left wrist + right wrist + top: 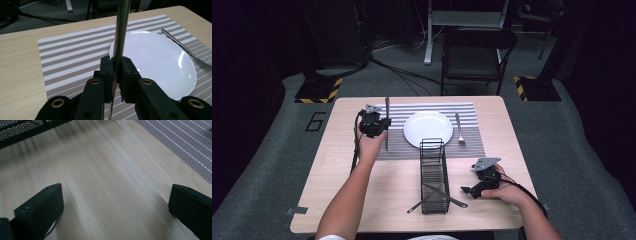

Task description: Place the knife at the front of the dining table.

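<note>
A knife (121, 30) is pinched between the jaws of the left gripper (116, 72), which are pressed onto its flat sides partway along its length. In the left gripper view the knife rises steeply from the jaws toward the top edge, and a short length of it shows below them. In the high view the same knife (387, 122) is seen as a thin upright line just right of the left gripper (379, 125), over the left part of the striped mat (397, 147), beside the plate (428, 128). Whether its lower tip touches the mat cannot be told.

The white plate (155, 60) lies in the middle of the mat (72, 52), and a fork (459, 129) is laid on the mat just right of it. The fork (185, 48) is also seen past the plate's far rim in the left gripper view.

The right gripper (469, 190) is held low at the right front of the surface (342, 190), well apart from the mat. Its jaws are spread wide, with bare wood between them, and nothing is gripped (115, 202).

A black wire basket (434, 175) stands on the surface between the two hands, in front of the plate. Two pieces of cutlery (439, 196) lie crossed at its near end, their ends sticking out at both sides. A corner of the basket (22, 130) is seen in the right gripper view, at the upper left.
</note>
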Tool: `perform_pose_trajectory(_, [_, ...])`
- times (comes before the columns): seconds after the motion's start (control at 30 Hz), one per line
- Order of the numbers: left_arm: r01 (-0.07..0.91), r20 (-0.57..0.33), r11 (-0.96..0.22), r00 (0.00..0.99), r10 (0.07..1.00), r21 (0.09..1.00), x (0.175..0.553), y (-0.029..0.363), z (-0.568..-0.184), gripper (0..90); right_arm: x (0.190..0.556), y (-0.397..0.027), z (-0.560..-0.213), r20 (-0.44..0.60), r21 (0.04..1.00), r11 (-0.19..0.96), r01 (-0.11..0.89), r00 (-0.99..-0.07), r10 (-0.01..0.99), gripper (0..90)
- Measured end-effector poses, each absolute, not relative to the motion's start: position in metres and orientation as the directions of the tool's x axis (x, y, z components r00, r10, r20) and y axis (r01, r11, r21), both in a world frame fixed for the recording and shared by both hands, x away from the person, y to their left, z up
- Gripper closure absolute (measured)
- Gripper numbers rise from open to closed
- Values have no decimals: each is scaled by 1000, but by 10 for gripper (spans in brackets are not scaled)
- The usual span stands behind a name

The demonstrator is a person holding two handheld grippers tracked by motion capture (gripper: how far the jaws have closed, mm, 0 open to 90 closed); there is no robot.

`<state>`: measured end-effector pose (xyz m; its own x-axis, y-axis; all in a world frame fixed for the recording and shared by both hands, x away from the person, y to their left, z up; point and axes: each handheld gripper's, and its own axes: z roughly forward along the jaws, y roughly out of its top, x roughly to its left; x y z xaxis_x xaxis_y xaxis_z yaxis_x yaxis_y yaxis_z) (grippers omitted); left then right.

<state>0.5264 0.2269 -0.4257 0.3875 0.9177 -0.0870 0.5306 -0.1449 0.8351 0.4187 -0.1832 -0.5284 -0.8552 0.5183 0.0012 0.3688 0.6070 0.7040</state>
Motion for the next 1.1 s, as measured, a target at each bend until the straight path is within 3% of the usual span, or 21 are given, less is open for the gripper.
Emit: perform_pose_trajectory(1.1, [630, -206, 32, 204, 957, 776, 570, 229, -476, 822, 419, -183, -528, 0, 704, 608, 366, -857, 516, 0])
